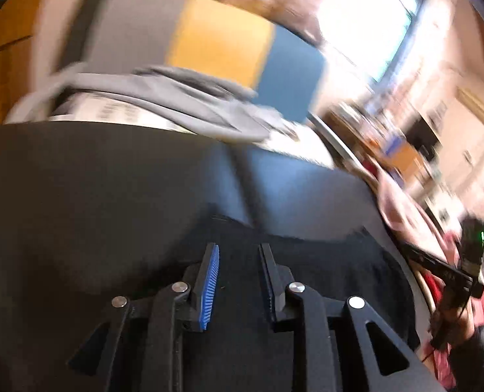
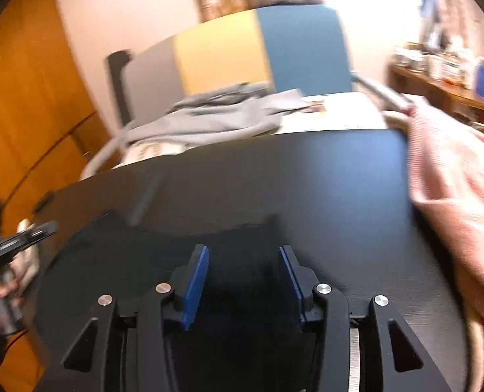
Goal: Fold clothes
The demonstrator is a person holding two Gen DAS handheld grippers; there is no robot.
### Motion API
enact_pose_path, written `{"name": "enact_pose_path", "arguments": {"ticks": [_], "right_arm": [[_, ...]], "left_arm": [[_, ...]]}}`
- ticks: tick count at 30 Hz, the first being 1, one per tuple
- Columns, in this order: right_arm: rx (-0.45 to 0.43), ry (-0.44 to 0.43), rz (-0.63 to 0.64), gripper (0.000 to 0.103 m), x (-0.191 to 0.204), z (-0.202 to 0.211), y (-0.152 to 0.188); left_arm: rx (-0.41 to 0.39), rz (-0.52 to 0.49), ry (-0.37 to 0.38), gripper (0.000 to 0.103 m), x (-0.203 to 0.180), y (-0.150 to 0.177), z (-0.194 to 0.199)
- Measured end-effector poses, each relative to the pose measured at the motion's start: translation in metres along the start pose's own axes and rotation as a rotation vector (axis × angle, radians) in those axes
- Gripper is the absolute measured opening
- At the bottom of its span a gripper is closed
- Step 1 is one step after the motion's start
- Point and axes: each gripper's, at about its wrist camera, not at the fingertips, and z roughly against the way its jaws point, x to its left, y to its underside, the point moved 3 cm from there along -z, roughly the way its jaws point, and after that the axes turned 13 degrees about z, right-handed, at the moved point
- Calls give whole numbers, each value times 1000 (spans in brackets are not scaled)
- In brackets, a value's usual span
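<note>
Both grippers — left (image 1: 238, 248), right (image 2: 243, 251) — are hovering empty, jaws apart, over the black garment (image 2: 242, 228); next grasp needs an edge.

The black table (image 2: 274, 179) lies open midway (grey garment (image 2: 209, 121) behind, pink cloth (image 2: 454, 170) right).

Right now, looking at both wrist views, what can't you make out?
- Dark garment, left wrist view: its near part is hidden behind the left claw, so its shape is unclear.
- Grey garment, both views: motion blur hides its type.
- Pink cloth, right wrist view: cut off by the edge.
</note>
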Motion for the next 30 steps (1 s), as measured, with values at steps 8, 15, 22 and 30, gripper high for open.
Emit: {"name": "enact_pose_path", "arguments": {"ticks": [8, 15, 22, 30], "right_arm": [[128, 16, -18, 51, 15, -65, 8], [119, 71, 12, 56, 11, -80, 6], [72, -118, -120, 57, -9, -51, 8], [29, -234, -210, 57, -20, 26, 47]], "left_arm": [[227, -111, -51, 13, -19, -4, -99], [119, -80, -95, 2, -10, -9, -102], [86, -8, -17, 21, -12, -12, -71], [18, 103, 53, 27, 33, 24, 32]]}}
